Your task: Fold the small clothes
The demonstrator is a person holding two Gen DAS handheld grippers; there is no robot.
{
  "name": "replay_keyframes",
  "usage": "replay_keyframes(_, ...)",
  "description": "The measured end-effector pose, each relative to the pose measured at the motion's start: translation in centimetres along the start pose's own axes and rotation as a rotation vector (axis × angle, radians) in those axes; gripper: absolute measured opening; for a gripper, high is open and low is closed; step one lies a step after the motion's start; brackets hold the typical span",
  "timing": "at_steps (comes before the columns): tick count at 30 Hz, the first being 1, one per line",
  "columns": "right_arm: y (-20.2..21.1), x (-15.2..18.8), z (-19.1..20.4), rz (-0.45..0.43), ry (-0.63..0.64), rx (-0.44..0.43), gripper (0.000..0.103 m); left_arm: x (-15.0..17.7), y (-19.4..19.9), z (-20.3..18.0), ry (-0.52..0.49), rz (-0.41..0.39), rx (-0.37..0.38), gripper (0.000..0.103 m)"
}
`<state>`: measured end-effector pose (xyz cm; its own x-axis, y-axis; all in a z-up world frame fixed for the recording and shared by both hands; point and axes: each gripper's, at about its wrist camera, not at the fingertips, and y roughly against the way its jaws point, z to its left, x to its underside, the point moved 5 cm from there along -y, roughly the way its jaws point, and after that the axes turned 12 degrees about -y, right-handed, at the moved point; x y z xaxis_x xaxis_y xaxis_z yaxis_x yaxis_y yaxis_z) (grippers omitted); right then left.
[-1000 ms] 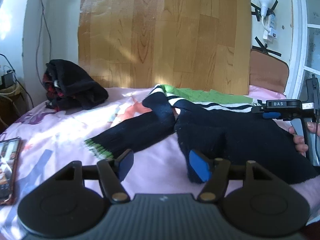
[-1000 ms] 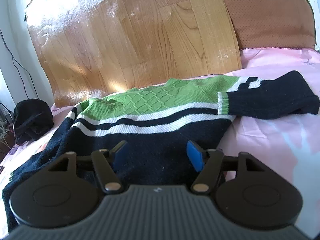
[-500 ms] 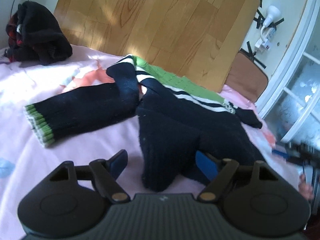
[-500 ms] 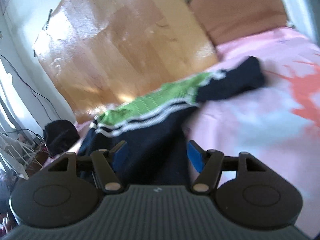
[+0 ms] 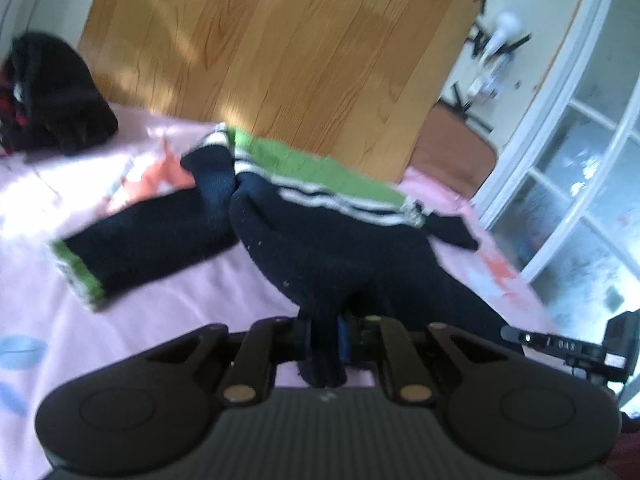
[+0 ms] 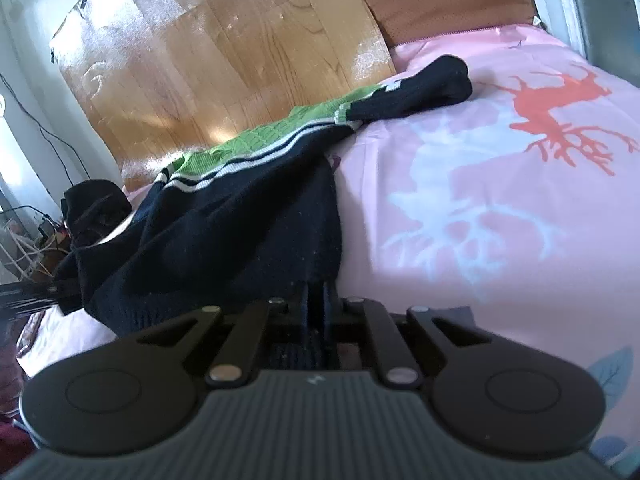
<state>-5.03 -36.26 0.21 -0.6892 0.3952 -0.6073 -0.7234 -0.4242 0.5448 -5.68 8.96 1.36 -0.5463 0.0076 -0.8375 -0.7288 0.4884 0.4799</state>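
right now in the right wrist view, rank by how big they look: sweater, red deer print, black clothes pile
1. sweater, largest, though nearest the camera
2. red deer print
3. black clothes pile, smallest, but farthest away and partly hidden

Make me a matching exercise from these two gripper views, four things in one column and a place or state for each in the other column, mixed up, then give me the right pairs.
Things:
1. left gripper
2. sweater sleeve with green cuff
3. black bundle of clothes
4. red deer print

Places or states:
A. lying flat on the pink bedsheet, stretched out to the left
B. on the sheet, right of the sweater
C. far corner of the bed, by the wooden board
D. shut on the sweater's dark hem

Pairs: 1-D, 2-A, 3-C, 4-B
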Motion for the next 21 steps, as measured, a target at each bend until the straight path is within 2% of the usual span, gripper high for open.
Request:
replay_keyframes(3,3.2,-1.6,0.8,-0.054,0.017,-0.05,0.008,0.2,3.0,-0.1,0.001,-0.014,0.007,0.01)
replay_keyframes(6,5.8,-1.9,1.2,-0.066,0.08,-0.037,0.008,1.8,3.5,-0.2,0.017,0.032,0.019,0.01)
replay_keyframes(8,6.2,-1.2,0.7,-0.048,0.114,0.008,0.008,3.4,2.2,0.1,0.022,0.097,0.022,0.014)
replay_keyframes(10,5.1,-0.4,-0.7,0.004,0.108,0.067,0.009,5.0,0.7,1.1,0.03,0.175,-0.022,0.016)
replay_keyframes(12,3.5,0.3,-1.9,0.042,0.11,0.166,0.011,6.1,-0.3,2.7,0.063,0.229,-0.07,0.018)
replay_keyframes(14,3.1,-0.1,-2.8,0.021,0.092,0.233,0.017,5.9,0.4,4.0,0.117,0.192,-0.05,0.025)
replay_keyframes(15,3.3,-0.7,-2.9,0.0,0.067,0.229,0.022,5.5,1.0,4.5,0.112,0.164,-0.072,0.028)
replay_keyframes(18,3.7,-2.5,-2.1,-0.07,0.037,0.175,0.034,4.2,3.0,6.0,0.121,0.051,-0.104,0.037)
replay_keyframes(21,2.2,-3.6,0.9,-0.079,0.081,0.098,0.035,3.7,3.8,6.8,0.15,-0.032,-0.106,0.04)
